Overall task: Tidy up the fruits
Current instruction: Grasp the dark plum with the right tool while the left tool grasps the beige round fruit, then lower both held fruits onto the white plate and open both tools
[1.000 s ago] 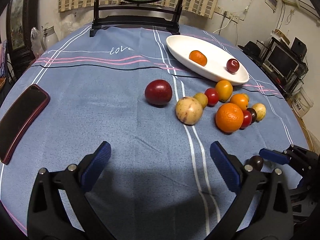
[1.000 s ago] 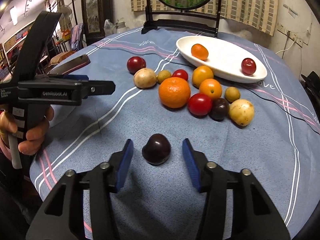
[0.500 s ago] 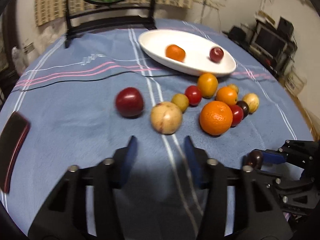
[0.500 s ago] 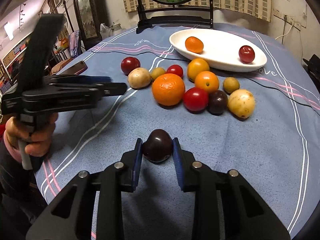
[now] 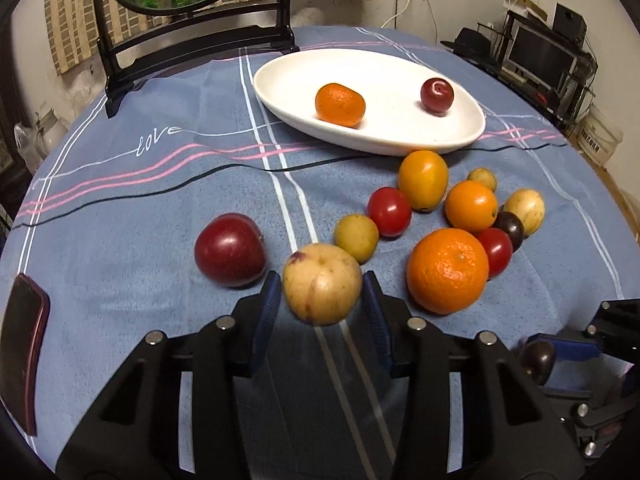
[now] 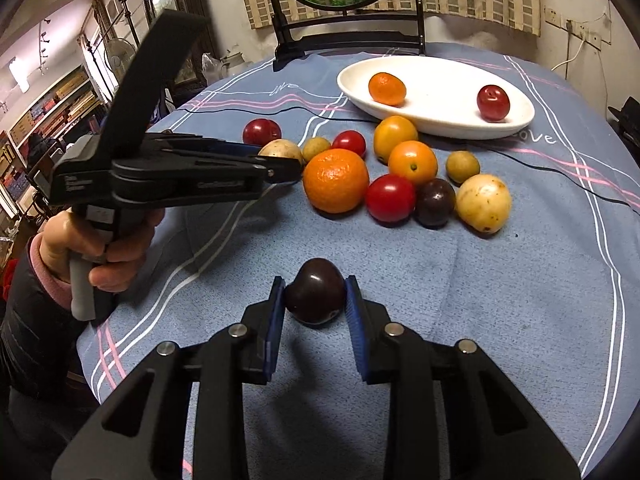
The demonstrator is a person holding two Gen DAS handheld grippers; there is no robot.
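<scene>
1. Right gripper [image 6: 315,300]: blue ribbed pads clamped on both sides of a glossy dark purple plum [image 6: 315,291]; plum low over or on the blue cloth, contact unclear.
2. Left gripper [image 5: 322,296]: blue pads flanking a matte yellow-tan round fruit [image 5: 322,283], speckled, with a pinkish seam; pads at its sides, firm contact not certain.
3. Left hand [image 6: 96,240] wrapped round the grey handle, pink cuff and dark sleeve below; black gripper body held level, pointing at the fruit cluster.
4. White oval dish [image 5: 460,136], smooth and glazed, at the far side of the table; holds a dimpled mandarin [image 5: 340,105] and a shiny red plum [image 5: 437,95], well apart.
5. Loose cluster on the cloth near the dish: large pebbled orange [image 5: 447,271], smaller smooth orange [image 5: 471,206], oval yellow-orange fruit [image 5: 423,180], two glossy red tomatoes [image 5: 389,212], small olive-green fruit [image 5: 356,238], dark plum [image 5: 510,229], pale yellow fruit [image 5: 525,210].
6. Big dark red plum [image 5: 230,250] just left of the yellow-tan fruit, apart from the cluster.
7. Tablecloth [image 5: 140,208]: blue, soft nap, white and pink stripes, stitched "love".
8. Red-cased phone [image 5: 22,356] flat at the left edge.
9. Black stand [image 5: 192,52] with a round painted panel at the far end.
</scene>
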